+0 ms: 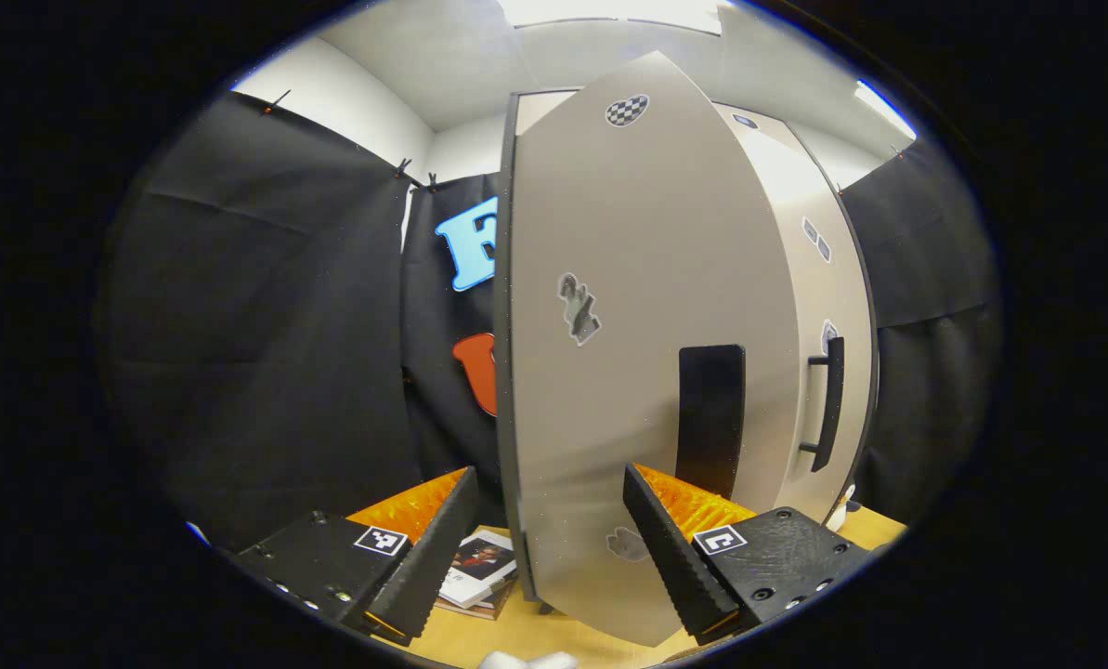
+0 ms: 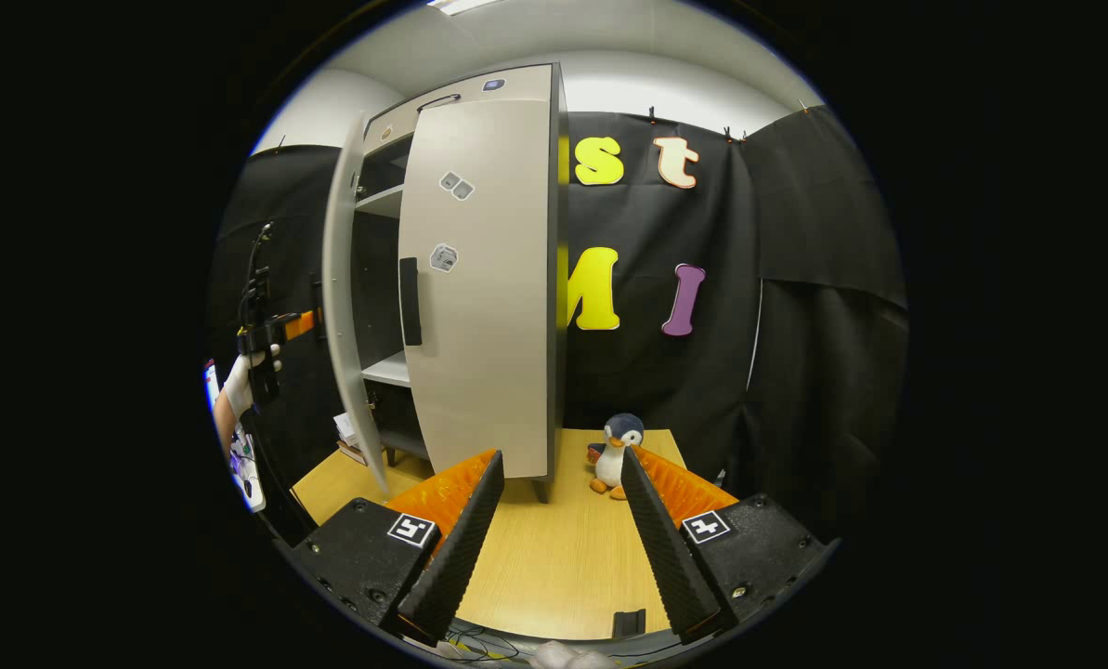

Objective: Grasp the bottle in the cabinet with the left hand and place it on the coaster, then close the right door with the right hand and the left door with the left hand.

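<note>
Here, beige left door (image 1: 646, 372) ajar, stickers, black handle (image 1: 710, 418), right door (image 2: 484, 297) closed.

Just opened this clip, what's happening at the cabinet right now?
A person is closing the cabinet with two handheld grippers. The right door looks shut or nearly so, and the right gripper hangs over the wooden table, jaws open and empty. The left door is ajar; the left gripper, jaws open, is close against its outer face. A toy penguin stands beside the cabinet.
</note>
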The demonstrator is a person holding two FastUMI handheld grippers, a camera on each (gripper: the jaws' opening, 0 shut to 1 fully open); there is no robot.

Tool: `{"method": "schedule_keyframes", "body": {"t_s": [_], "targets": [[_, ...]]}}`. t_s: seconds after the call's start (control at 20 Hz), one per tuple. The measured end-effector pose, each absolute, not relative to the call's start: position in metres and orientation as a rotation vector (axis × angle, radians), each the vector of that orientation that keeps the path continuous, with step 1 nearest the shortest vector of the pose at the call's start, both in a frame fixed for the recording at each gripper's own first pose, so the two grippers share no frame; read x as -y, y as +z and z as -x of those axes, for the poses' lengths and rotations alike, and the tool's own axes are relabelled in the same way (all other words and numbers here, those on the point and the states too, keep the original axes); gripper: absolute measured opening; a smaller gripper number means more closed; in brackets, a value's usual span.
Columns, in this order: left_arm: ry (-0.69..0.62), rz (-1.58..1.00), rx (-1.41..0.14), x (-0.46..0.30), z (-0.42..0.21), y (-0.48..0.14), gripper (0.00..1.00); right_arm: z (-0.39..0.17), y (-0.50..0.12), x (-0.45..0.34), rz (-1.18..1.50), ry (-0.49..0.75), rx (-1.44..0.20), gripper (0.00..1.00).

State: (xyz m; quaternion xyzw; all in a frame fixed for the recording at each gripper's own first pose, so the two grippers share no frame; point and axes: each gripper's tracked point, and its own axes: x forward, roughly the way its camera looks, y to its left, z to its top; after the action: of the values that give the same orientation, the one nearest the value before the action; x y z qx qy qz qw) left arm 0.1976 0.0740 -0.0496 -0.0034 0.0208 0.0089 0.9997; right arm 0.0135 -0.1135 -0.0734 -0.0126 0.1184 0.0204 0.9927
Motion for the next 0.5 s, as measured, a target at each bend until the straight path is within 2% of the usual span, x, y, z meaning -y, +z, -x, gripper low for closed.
{"method": "schedule_keyframes", "body": {"t_s": [0.05, 0.15, 0.25, 0.3, 0.35, 0.5], "targets": [[0.008, 0.007, -0.046, -0.067, -0.202, -0.05, 0.98, -0.011, -0.071, 0.115, 0.023, 0.034, -0.233, 0.79], [0.006, -0.001, -0.06, -0.058, -0.203, -0.055, 0.94, -0.007, -0.068, 0.117, 0.018, 0.02, -0.224, 0.79], [0.013, -0.006, -0.061, -0.056, -0.2, -0.056, 0.96, -0.004, -0.067, 0.117, 0.015, 0.013, -0.22, 0.79], [0.009, -0.001, -0.064, -0.055, -0.198, -0.057, 0.9, -0.002, -0.067, 0.117, 0.015, 0.011, -0.219, 0.79], [0.012, 0.004, -0.067, -0.057, -0.196, -0.057, 0.94, -0.001, -0.067, 0.116, 0.015, 0.01, -0.22, 0.79], [0.025, 0.003, -0.057, -0.063, -0.184, -0.051, 0.95, -0.001, -0.067, 0.11, 0.015, 0.016, -0.217, 0.79]]}}
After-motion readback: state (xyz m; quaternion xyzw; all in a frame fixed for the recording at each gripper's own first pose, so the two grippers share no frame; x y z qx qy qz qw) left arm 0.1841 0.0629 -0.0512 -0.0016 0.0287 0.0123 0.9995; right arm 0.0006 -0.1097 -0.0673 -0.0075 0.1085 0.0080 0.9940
